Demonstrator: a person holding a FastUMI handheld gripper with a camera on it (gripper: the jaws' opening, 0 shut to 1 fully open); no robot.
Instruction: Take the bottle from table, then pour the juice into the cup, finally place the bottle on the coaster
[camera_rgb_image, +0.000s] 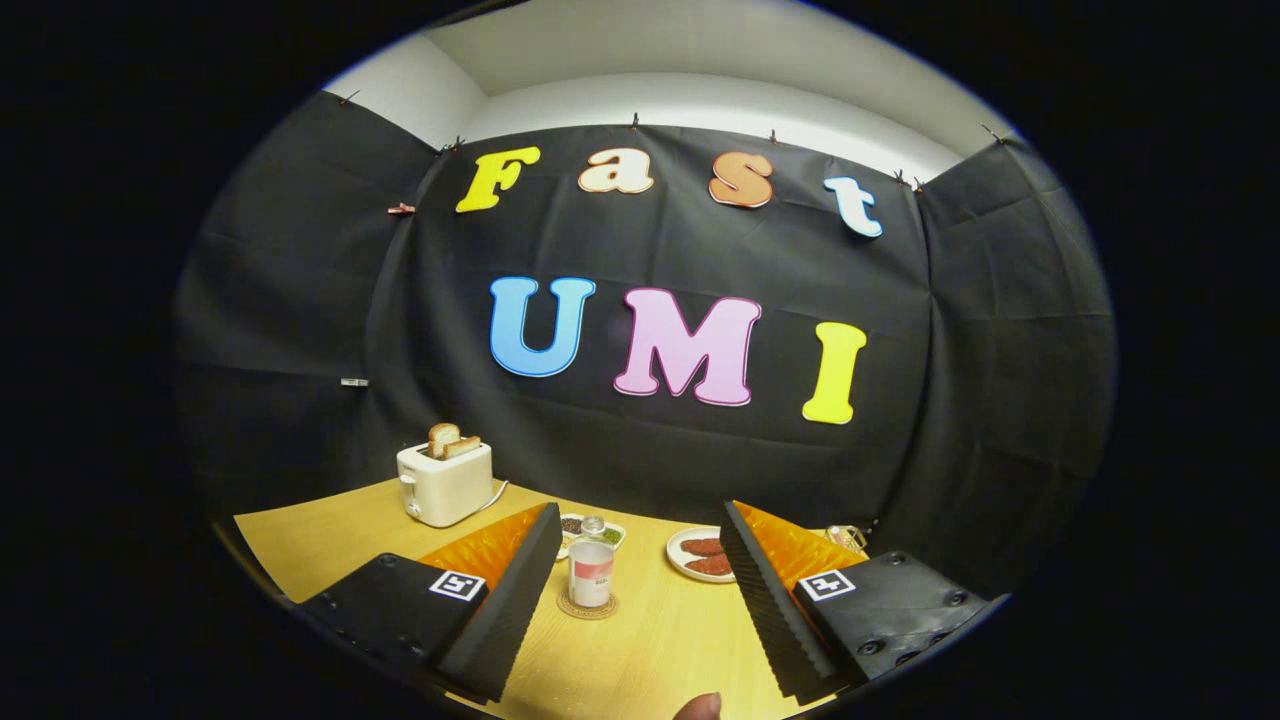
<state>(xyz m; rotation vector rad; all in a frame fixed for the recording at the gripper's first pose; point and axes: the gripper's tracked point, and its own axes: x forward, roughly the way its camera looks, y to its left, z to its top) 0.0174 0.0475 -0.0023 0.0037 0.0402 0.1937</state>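
Gripper (635, 590) fingers stand wide apart over the wooden table (660, 650), holding nothing, with bare tabletop showing between them. Bottle (591, 566) stands upright beyond the fingertips, in the gap between the two fingers and somewhat nearer the left one; it touches neither. It is a clear bottle with a pale cap and a pink-and-white band on its body, and it rests on the coaster (587, 605), a small round woven mat whose rim shows around the bottle's base. Liquid level inside the bottle cannot be told. Just behind the bottle sits a small dish (610, 534) holding dark and green items, partly hidden by the bottle and the left finger. To the right of the bottle, a white plate (683, 556) carries two reddish-brown patties, its right side covered by the right finger. A cream toaster (445, 483) with two slices of bread in its slots stands at the far left of the table, well apart from the bottle, a cord trailing from its side. A small clear object (846, 536) shows past the right finger; its kind cannot be told. A fingertip (698, 708) of a person shows at the near table edge.
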